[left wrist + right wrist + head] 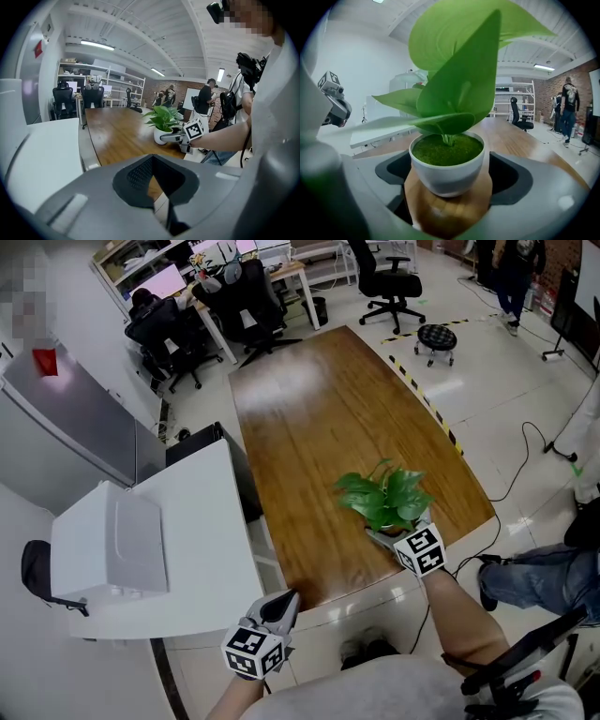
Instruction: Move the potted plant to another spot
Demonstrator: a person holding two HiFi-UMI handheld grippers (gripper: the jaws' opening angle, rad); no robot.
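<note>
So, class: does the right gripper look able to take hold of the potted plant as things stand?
Probably yes: the potted plant stands between the open fingers of the right gripper, with nothing in the way.

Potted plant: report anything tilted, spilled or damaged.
Nothing stands out. The potted plant stands upright on the wooden table, its soil level and unspilled, its leaves intact. The right tool, jaws open, flanks it.

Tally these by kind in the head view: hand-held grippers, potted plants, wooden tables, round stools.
Hand-held grippers: 2, left hand-held gripper, right hand-held gripper
Potted plant: 1
Wooden table: 1
Round stool: 1
Total: 5
</note>
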